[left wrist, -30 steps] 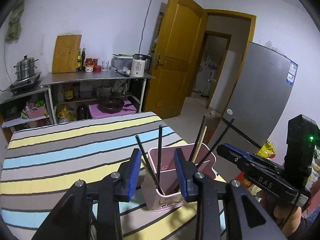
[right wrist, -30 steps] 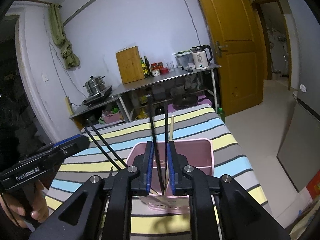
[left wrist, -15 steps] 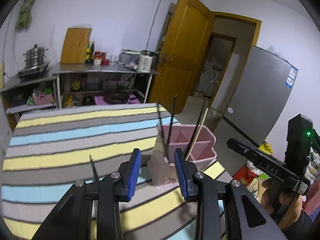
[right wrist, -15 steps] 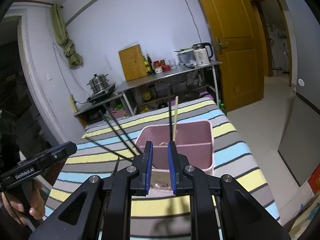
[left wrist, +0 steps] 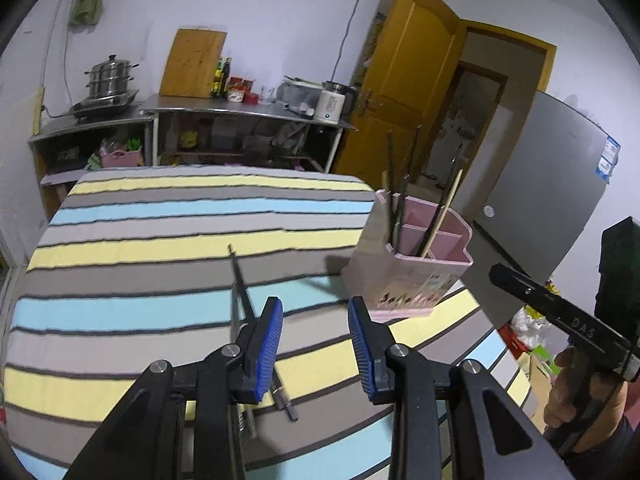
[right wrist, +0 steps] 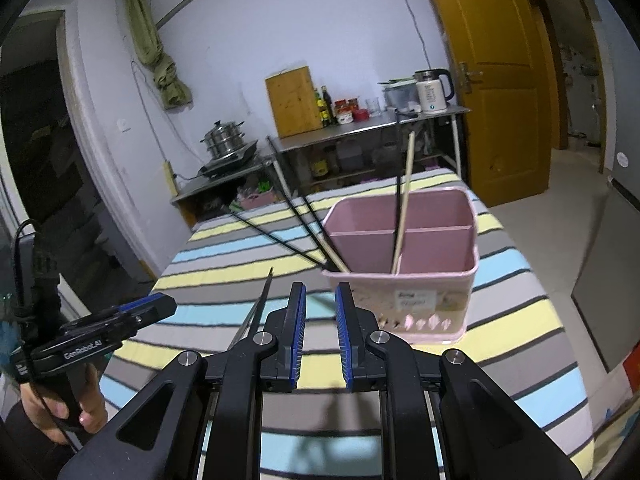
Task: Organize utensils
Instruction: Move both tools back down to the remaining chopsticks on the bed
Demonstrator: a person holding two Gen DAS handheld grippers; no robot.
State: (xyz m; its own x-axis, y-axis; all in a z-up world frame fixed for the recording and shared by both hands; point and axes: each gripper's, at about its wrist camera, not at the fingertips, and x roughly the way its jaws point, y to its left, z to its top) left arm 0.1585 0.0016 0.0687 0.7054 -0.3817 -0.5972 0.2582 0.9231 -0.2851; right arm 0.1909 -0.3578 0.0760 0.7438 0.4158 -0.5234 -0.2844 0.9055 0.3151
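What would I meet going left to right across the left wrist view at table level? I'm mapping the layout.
Black chopstick lying on the striped tablecloth → left gripper → pink utensil holder → right gripper, held in a hand.

pink utensil holder (right wrist: 424, 300), striped tablecloth (left wrist: 160, 220), black chopsticks (left wrist: 244, 292)

Both wrist views look slantwise down over the striped table (left wrist: 160, 240) from its near edge (left view from farther left), sharing the pink holder (right wrist: 400, 280), counter and door.
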